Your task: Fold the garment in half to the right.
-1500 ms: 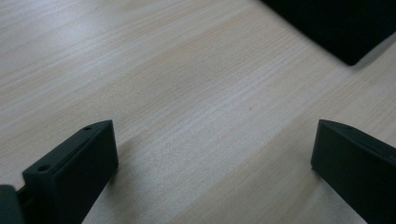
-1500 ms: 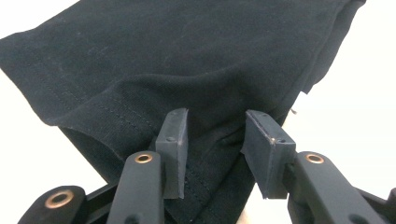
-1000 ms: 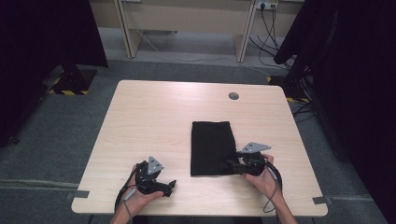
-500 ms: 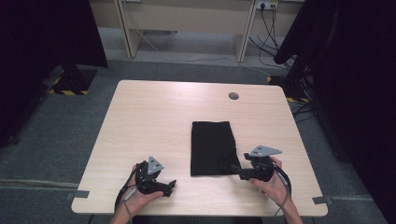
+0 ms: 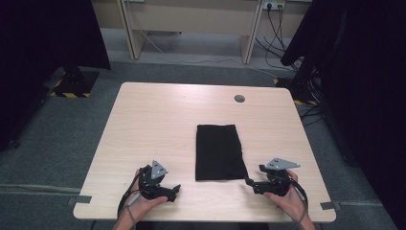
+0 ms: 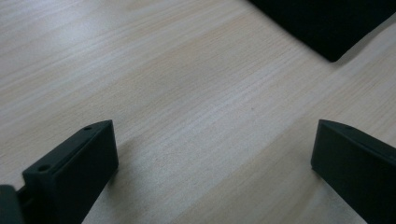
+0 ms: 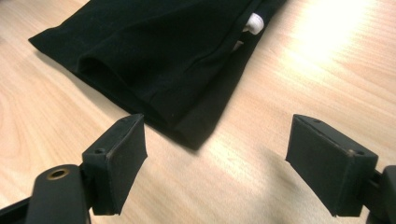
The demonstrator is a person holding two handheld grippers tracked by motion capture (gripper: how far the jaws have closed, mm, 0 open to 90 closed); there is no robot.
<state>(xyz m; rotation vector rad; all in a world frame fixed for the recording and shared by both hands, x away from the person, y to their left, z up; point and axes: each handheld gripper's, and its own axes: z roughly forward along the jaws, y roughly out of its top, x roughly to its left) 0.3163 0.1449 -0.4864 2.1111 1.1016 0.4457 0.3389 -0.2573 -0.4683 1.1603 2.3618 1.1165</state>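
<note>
A folded black cloth [image 5: 218, 151] lies flat on the wooden table [image 5: 158, 120], right of centre. In the right gripper view the cloth [image 7: 159, 51] shows layered edges and a small white tag [image 7: 255, 22]. My right gripper [image 5: 249, 182] rests on the table just off the cloth's near right corner; its jaws have just been opening and stand wide, with bare wood between them [image 7: 215, 158]. My left gripper [image 5: 175, 190] sits near the front edge, left of the cloth, open with nothing between its jaws [image 6: 212, 154]; the cloth's corner [image 6: 327, 28] lies ahead of it.
A round cable hole [image 5: 239, 98] is in the table's far right part. Desk legs and cables [image 5: 273, 19] stand on the floor beyond. Dark curtains [image 5: 364, 72] hang at both sides.
My right gripper has drawn back to the right, off the cloth's near right corner, and its jaws have spread. The cloth stays flat. The left gripper has not moved.
</note>
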